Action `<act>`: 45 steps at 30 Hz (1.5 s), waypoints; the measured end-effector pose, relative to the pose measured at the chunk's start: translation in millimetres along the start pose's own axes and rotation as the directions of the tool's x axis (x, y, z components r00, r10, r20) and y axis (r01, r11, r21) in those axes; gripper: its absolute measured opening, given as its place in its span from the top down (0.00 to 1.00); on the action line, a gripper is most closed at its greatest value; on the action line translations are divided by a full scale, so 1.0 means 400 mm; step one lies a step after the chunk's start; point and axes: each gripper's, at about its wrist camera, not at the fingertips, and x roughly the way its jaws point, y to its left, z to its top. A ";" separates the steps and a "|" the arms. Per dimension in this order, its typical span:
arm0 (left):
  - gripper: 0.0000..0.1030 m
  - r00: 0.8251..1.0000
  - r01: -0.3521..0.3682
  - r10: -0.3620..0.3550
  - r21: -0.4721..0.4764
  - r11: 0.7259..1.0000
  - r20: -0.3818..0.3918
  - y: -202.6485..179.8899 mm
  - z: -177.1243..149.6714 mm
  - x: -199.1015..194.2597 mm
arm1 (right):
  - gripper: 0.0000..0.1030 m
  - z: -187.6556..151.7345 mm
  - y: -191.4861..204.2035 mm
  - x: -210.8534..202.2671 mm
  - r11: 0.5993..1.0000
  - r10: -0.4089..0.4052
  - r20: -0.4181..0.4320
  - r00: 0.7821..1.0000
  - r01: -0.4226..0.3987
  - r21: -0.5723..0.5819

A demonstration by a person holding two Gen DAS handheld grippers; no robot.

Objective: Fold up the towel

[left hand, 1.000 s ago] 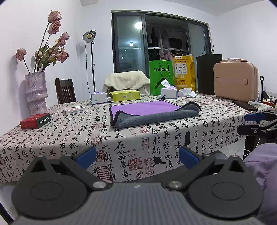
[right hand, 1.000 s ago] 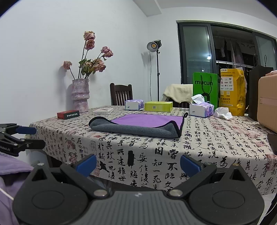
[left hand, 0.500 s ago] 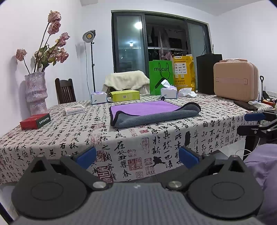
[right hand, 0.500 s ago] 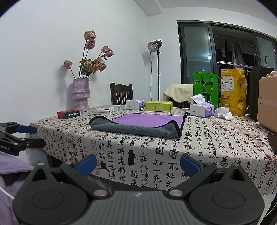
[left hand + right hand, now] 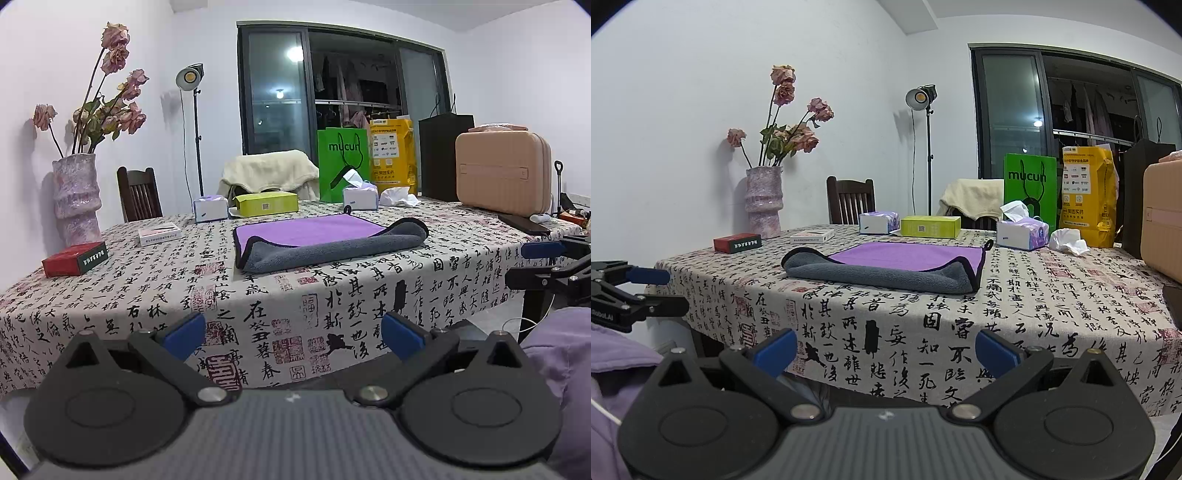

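A towel (image 5: 325, 240), purple on one side and grey on the other with a dark edge, lies on the table with its near edge folded back so the grey side shows; it also shows in the right wrist view (image 5: 886, 267). My left gripper (image 5: 293, 336) is open and empty, held off the table's front edge, well short of the towel. My right gripper (image 5: 886, 349) is open and empty, also off the front edge. Each gripper shows at the side of the other's view: the right one (image 5: 546, 266) and the left one (image 5: 631, 295).
The table (image 5: 147, 295) has a calligraphy-print cloth. On it stand a vase with roses (image 5: 75, 199), a red box (image 5: 74, 258), a white box (image 5: 159, 233), tissue boxes (image 5: 210, 208), a yellow-green box (image 5: 266, 204) and a tan case (image 5: 504, 173). Bags and chairs stand behind.
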 end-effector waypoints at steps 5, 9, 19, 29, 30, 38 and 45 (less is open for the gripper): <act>0.00 1.000 -0.002 0.002 0.000 1.000 -0.002 0.000 -0.001 0.002 | 0.00 -0.002 -0.001 0.004 1.000 -0.001 -0.001 1.000 0.001 0.006; 0.00 1.000 -0.003 0.003 -0.003 1.000 -0.002 0.001 0.000 0.004 | 0.00 -0.003 -0.002 0.005 1.000 0.000 0.000 1.000 0.000 0.007; 0.00 1.000 -0.007 0.007 0.005 1.000 0.001 0.006 0.011 0.018 | 0.00 0.007 -0.015 0.018 1.000 -0.009 0.016 1.000 0.009 0.007; 0.00 0.999 -0.025 0.024 0.035 0.999 0.035 0.030 0.046 0.084 | 0.00 0.034 -0.067 0.075 0.999 -0.043 0.034 0.999 0.043 0.003; 0.00 0.999 -0.027 0.025 0.034 0.999 0.040 0.035 0.050 0.095 | 0.00 0.036 -0.074 0.082 0.999 -0.044 0.034 0.998 0.044 0.007; 0.00 0.998 -0.031 0.032 -0.002 1.000 0.045 0.076 0.075 0.205 | 0.00 0.055 -0.136 0.145 0.997 -0.071 0.047 0.996 0.070 0.020; 0.00 0.999 -0.017 0.017 -0.001 1.000 0.052 0.099 0.104 0.281 | 0.01 0.094 -0.177 0.218 0.999 -0.048 0.053 0.997 0.047 0.024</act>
